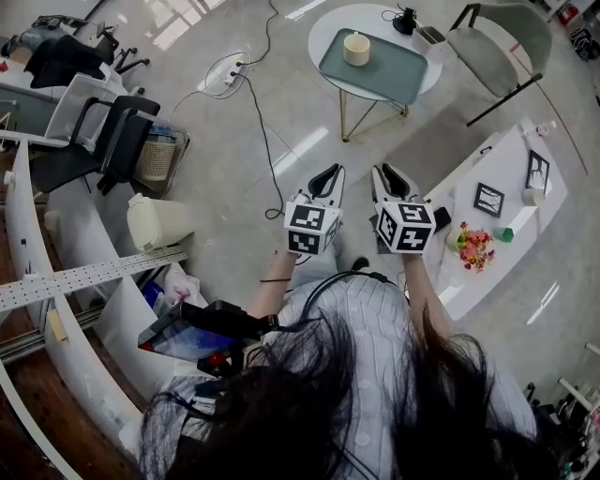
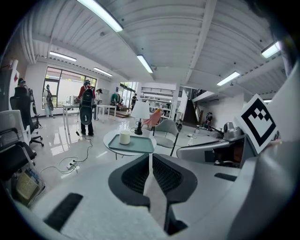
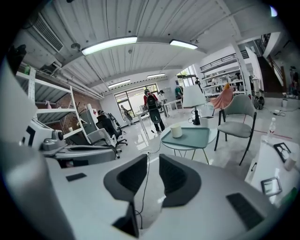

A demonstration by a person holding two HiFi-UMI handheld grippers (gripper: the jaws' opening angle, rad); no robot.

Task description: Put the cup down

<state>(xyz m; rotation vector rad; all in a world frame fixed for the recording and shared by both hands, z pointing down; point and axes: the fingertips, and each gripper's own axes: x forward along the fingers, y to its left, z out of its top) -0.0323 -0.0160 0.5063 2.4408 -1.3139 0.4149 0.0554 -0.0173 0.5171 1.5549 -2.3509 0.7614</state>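
Observation:
A cream cup (image 1: 356,49) stands on a green tray (image 1: 398,73) on a small round white table (image 1: 323,33) at the far side of the floor. It also shows ahead in the left gripper view, cup (image 2: 124,137) on tray (image 2: 141,146), and in the right gripper view, cup (image 3: 176,131) on tray (image 3: 199,137). Both grippers hang side by side in mid-air, well short of the table and pointing toward it. My left gripper (image 1: 328,174) (image 2: 150,157) is shut with nothing in it. My right gripper (image 1: 389,174) (image 3: 153,160) holds nothing, its jaws a narrow gap apart.
A grey chair (image 1: 497,42) stands right of the round table and a lamp (image 1: 405,17) on its far edge. A white desk (image 1: 502,202) with flowers (image 1: 475,247) lies at the right. A power strip (image 1: 225,75) and cable cross the floor. Black office chairs (image 1: 112,141) stand at the left.

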